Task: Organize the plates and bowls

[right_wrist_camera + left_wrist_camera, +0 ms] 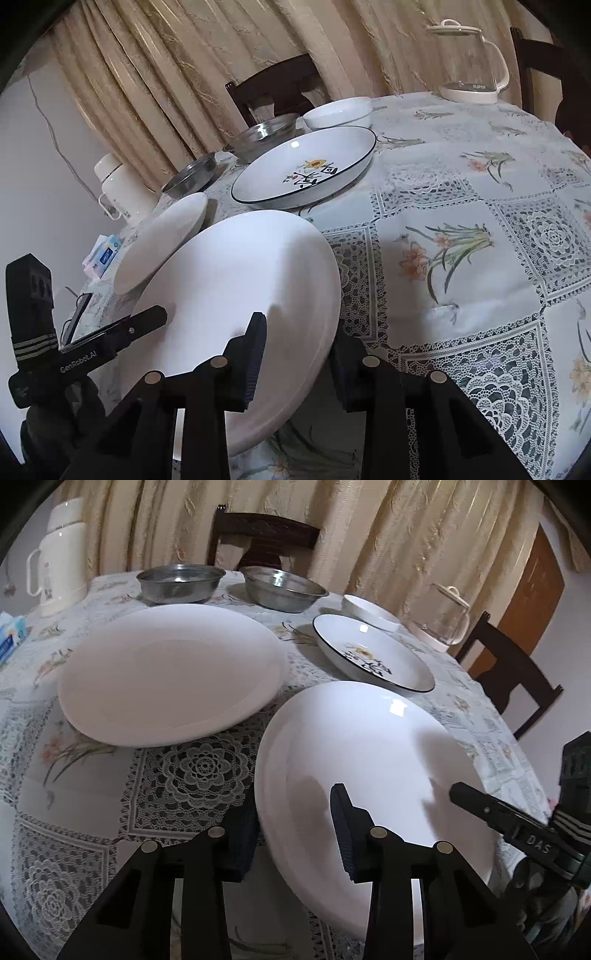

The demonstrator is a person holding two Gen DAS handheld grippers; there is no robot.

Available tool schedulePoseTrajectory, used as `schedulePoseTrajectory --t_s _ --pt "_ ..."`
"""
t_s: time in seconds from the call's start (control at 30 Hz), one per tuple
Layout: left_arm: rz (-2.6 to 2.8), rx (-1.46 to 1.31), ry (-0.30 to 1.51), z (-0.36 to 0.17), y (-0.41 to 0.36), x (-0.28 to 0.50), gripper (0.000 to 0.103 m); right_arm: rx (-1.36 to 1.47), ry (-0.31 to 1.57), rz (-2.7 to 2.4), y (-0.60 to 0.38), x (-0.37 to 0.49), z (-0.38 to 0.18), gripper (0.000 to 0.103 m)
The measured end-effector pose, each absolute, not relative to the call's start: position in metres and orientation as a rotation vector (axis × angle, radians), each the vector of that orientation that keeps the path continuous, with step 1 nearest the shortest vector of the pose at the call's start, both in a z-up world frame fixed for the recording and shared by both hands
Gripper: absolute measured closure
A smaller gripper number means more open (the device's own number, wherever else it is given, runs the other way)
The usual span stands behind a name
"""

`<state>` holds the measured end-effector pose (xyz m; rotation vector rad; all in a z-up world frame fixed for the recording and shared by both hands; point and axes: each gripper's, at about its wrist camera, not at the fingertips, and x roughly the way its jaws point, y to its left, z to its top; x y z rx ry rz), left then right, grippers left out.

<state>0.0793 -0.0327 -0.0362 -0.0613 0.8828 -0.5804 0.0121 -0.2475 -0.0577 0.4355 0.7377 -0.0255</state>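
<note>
The left tool pinches the near-left rim of a plain white plate, one finger under the rim and one on its face. The right tool pinches the same plate at its near-right rim; in the right wrist view the plate looks tilted, its near edge seemingly off the counter, though I cannot tell how much of the far edge rests there.

Just to the left lies a second plain white plate, flat on the cloth. Just beyond the held plate sits a black-rimmed painted plate, with a white bowl behind it. Two metal bowls stand side by side at the far edge.

By my count: three plates and three bowls. Nothing is stacked yet, so the sorting seems barely begun; every piece is yet to be grouped.
</note>
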Motion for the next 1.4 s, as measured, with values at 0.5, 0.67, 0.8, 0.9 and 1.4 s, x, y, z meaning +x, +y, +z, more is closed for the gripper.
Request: schedulePoseTrajectory --t_s 0.5,0.67,0.8,0.9,1.4 --pt "-0.622 0.023 0.873 -0.030 -0.070 0.070 0.065 0.387 0.671 -0.104 -0.263 -0.008 -0.050 0.069" --pt "-0.675 0.054 0.892 -0.027 -0.103 0.067 0.065 0.403 0.645 -0.162 -0.283 -0.022 -0.047 0.069" --pt "-0.720 0.100 0.859 -0.017 -0.134 0.060 0.065 0.403 0.616 -0.226 -0.305 -0.033 -0.041 0.069" --pt "-0.747 0.139 0.835 -0.012 -0.162 0.060 0.065 0.416 0.597 -0.267 -0.323 -0.040 -0.037 0.069" --pt "-0.860 0.208 0.841 -0.005 -0.293 0.080 0.065 0.452 0.595 -0.440 -0.414 -0.052 -0.027 0.068"
